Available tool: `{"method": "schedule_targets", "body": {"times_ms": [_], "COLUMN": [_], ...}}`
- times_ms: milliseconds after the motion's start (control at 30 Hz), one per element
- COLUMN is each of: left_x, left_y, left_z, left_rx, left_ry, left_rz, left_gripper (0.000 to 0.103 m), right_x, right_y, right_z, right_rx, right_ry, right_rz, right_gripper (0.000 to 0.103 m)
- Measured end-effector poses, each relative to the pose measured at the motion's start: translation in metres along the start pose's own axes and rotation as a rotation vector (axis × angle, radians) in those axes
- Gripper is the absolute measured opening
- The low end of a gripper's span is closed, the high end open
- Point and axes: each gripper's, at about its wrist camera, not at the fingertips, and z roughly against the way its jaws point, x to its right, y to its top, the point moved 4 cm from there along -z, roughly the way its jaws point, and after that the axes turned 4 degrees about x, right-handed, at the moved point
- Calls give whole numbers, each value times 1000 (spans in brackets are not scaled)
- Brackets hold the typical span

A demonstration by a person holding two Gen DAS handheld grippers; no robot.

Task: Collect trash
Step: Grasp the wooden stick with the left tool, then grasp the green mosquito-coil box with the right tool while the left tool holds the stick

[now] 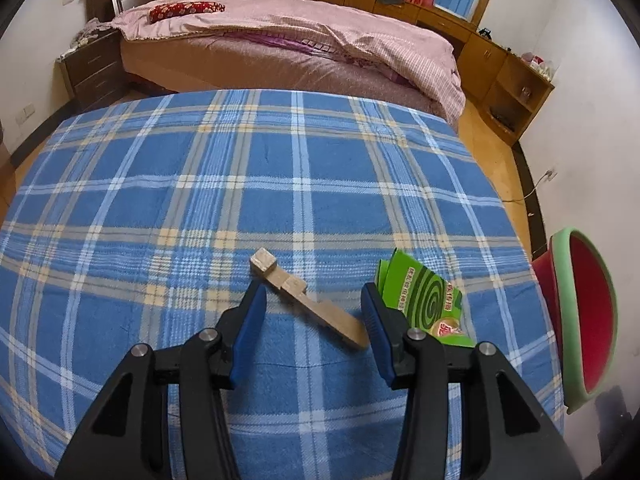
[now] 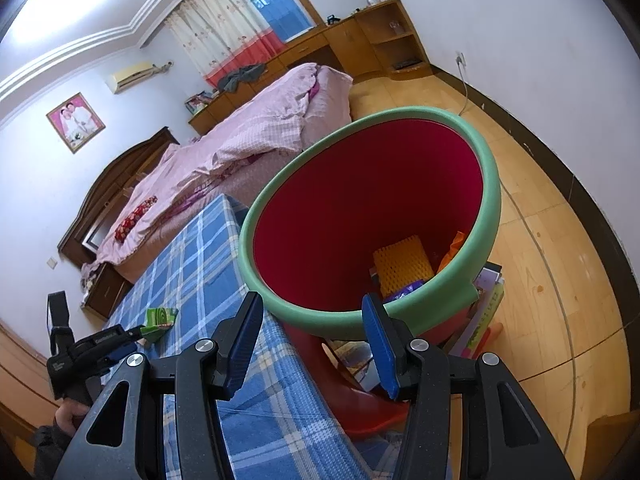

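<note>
Not much readable here. Green packet [image 1: 424, 300] lying on the plaid-covered table [image 1: 240, 184] carries a column of yellow Chinese characters beside a dark spiral graphic, plus a red patch with white characters near the lower corner; too small and warped to make out any single character. Same packet in the right wrist view, print just a blur. Other hand-held gripper [image 2: 120, 344], at the left edge of the right wrist view, has a small strip of white lettering on its black top and a tiny white logo lower on the body, neither legible. Coloured card [image 2: 486, 312] under the red bin [image 2: 400, 312] shows some large print, unreadable.
</note>
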Motion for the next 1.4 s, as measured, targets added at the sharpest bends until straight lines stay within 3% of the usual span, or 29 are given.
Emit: {"method": "schedule_targets", "body": {"times_ms": [33, 167, 233, 333, 600, 700, 833, 1067, 1400], "left_x": [0, 1, -1, -6, -27, -40, -65, -99, -109], "left_y": [-1, -7, -9, -10, -5, 3, 16, 18, 10], "left_z": [0, 2, 4, 7, 29, 40, 45, 43, 34], "left_rx": [6, 18, 10, -15, 9, 45, 88, 126, 121], "left_ry": [8, 45, 15, -33, -88, -78, -59, -14, -40], "left_rz": [-6, -42, -37, -20, -4, -1, 31, 96, 109], "left_gripper": [48, 25, 15, 10, 10, 10, 10, 10, 10], "right_x": [0, -3, -7, -14, -48, -67, -94, -136, -191], "right_y": [-1, -3, -5, -5, -10, -14, -21, -40, -66], "right_z": [-1, -3, -2, 1, 1, -6, -19, -52, -101], "right_rx": [-3, -22, -23, -22, -36, -54, -82, -178, -243], "right_ry": [5, 23, 25, 28, 44, 48, 64, 107, 104], "right_rz": [-4, -12, -4, 13, 83, 122, 173, 238, 421], "right_gripper": [53, 53, 53, 53, 53, 56, 69, 69, 80]}}
